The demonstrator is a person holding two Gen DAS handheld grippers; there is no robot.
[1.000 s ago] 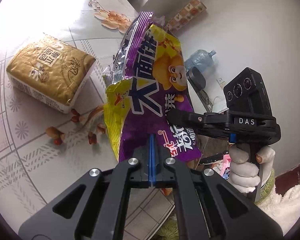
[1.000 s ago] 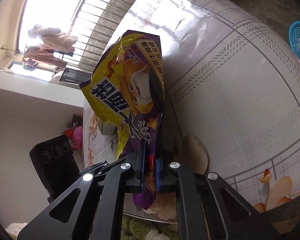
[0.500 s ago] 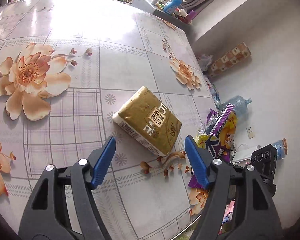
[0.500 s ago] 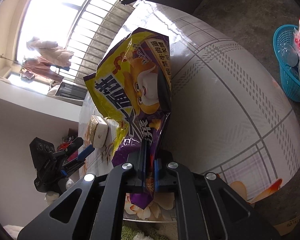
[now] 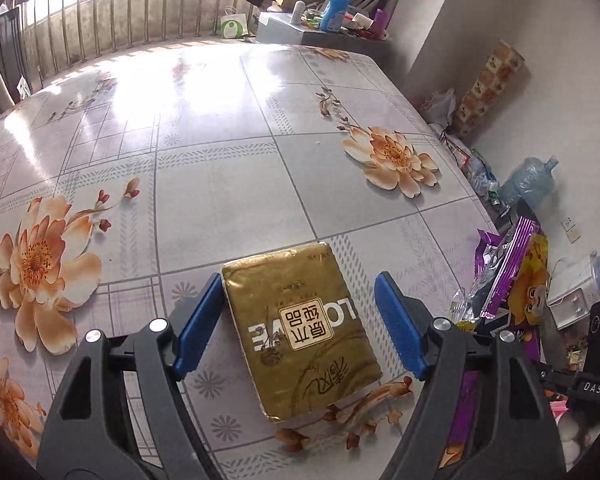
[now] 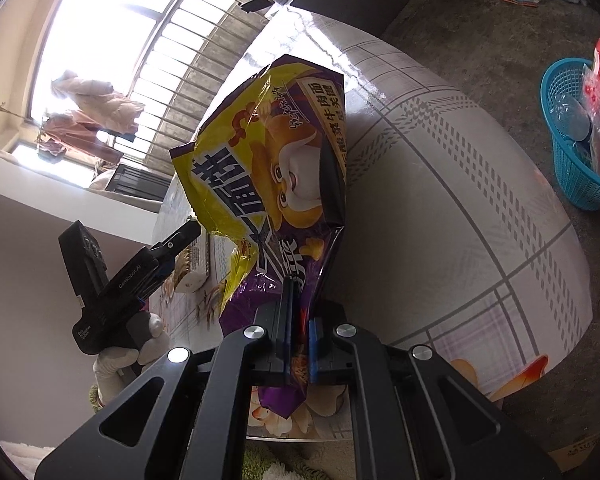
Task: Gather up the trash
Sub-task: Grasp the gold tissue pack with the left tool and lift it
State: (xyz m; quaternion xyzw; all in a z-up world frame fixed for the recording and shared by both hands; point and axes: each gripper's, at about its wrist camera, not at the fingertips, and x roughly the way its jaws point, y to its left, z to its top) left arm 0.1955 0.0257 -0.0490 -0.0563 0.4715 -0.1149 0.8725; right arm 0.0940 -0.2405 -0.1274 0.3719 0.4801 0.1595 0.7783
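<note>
Left gripper (image 5: 300,320) spread wide, blue pads either side of the gold tissue pack (image 5: 300,332) — glossy soft rectangular brick, flat on the floral table (image 5: 220,160), near edge; left pad close against it, contact unclear. Right gripper (image 6: 300,332) clamped on the crinkly purple-yellow foil snack bag (image 6: 268,168) — held off the table's right edge. Blue mesh plastic basket (image 6: 572,176) on the floor, far right.

Tissue pack (image 5: 300,328) on table (image 5: 220,160)

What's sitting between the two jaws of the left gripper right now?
The gold tissue pack, lying flat on the floral table. The left gripper is open around it, with a gap on the right side, as the left wrist view shows.
</note>
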